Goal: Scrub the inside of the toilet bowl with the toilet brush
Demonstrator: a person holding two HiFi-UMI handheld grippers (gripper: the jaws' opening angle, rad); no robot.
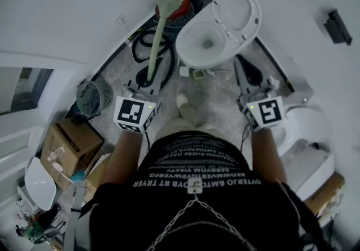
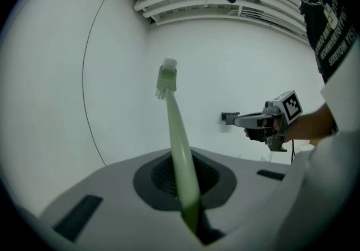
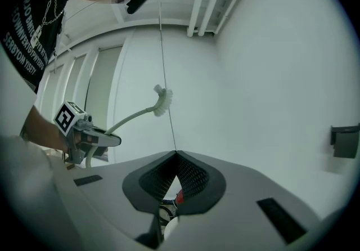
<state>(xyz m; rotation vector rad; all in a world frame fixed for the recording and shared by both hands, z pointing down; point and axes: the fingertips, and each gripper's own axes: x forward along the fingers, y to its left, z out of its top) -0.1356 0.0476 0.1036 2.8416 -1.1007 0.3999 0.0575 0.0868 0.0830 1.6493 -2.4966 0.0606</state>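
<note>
**Brush in your left, bowl ahead**

The white lettering on your black shirt [image 1: 194, 168] is too garbled to read. At 11 o'clock, your left hand-held gripper [image 1: 151, 74] pinches the pale green toilet brush [image 1: 158, 30] by its handle, with the bristles held away from you. At 1 o'clock, your right hand-held gripper [image 1: 242, 64] is pressed together on nothing. Beyond both, at 12 o'clock, the toilet bowl [image 1: 188, 53] stands with its lid up, and the brush head is outside it.

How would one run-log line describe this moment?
stage: before scrubbing | left gripper: shut on toilet brush, brush head up, outside toilet bowl | right gripper: shut, empty | toilet lid: open
</note>
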